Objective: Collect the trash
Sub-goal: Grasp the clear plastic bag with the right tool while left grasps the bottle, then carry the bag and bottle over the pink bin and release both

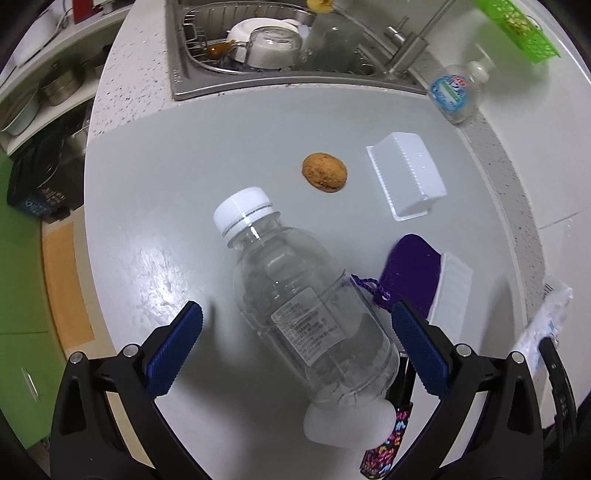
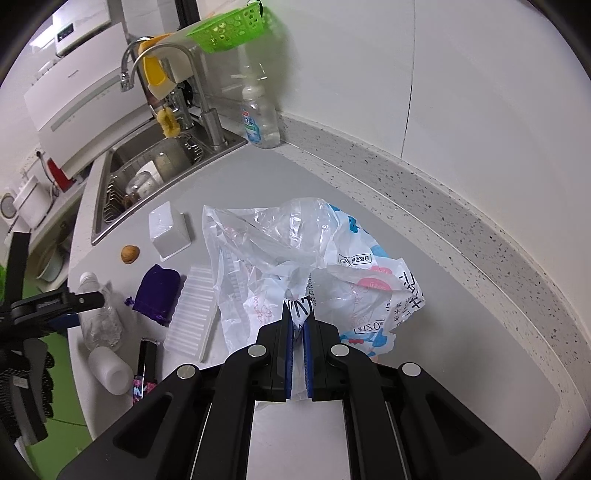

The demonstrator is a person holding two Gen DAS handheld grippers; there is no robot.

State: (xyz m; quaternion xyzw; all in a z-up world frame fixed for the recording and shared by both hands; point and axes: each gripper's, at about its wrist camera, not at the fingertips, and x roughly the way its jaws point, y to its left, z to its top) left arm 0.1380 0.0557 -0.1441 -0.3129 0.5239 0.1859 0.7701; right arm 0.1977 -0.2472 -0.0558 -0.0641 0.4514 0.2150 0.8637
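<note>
A clear plastic bottle (image 1: 306, 310) with a white cap lies on the grey counter between the fingers of my open left gripper (image 1: 295, 314); neither pad touches it. It also shows in the right wrist view (image 2: 99, 314), with the left gripper (image 2: 74, 299) over it. My right gripper (image 2: 299, 314) is shut on the edge of a crumpled printed plastic bag (image 2: 310, 258) lying on the counter. A walnut (image 1: 325, 172) and a white plastic tub (image 1: 406, 175), upside down, lie beyond the bottle.
A purple pouch (image 1: 410, 273), a ribbed white tray (image 1: 450, 291), a small white bottle (image 1: 343, 424) and a patterned tube (image 1: 388, 443) lie near the bottle. A sink (image 1: 288, 44) with dishes, a faucet (image 1: 410, 48), a soap bottle (image 1: 458, 88) and a green basket (image 1: 517, 26) stand behind.
</note>
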